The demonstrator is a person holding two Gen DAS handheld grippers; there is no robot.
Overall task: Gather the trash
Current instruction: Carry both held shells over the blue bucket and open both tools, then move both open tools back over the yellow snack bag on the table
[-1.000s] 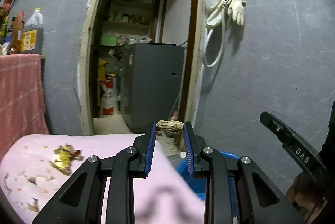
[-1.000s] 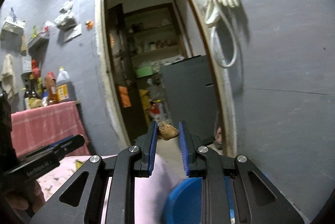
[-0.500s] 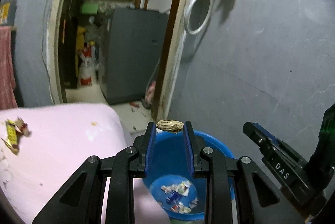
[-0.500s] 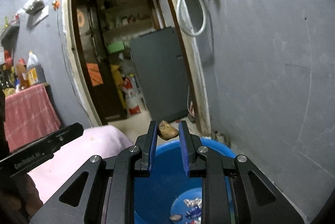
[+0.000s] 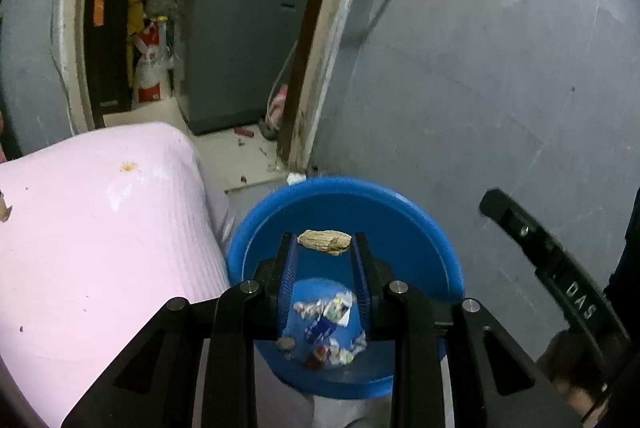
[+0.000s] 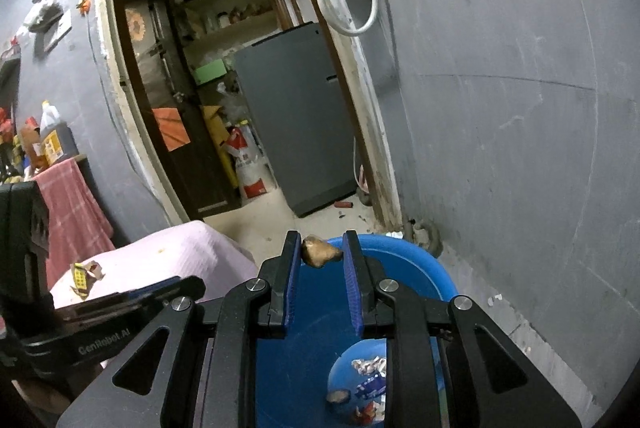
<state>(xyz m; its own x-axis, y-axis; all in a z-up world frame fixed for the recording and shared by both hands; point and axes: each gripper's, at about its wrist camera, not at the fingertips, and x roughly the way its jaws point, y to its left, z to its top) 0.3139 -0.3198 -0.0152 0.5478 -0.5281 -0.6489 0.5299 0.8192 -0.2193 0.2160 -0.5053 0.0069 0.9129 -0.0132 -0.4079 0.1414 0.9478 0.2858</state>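
Left wrist view shows the left hand-held gripper pinching a tan scrap at the very tips of its narrow jaws, above the open blue bin. The bin already has wrappers on its bottom. Right wrist view shows the right hand-held gripper holding a brown lump the same way, narrow and by the tips only, over the near rim of the bin.

The risks lie in the release. The right lump sits close to the rim on the side toward the pink table, so letting go there could bounce it off the edge onto the floor. Both pieces are held by a thin margin at the fingertips, so a jolt might shake either loose early. The two grippers are close together over one bin; the right one's body shows just beside the left in the left view, and opening both at once could make them knock. A yellow wrapper lies on the table, apparently yet to be collected.
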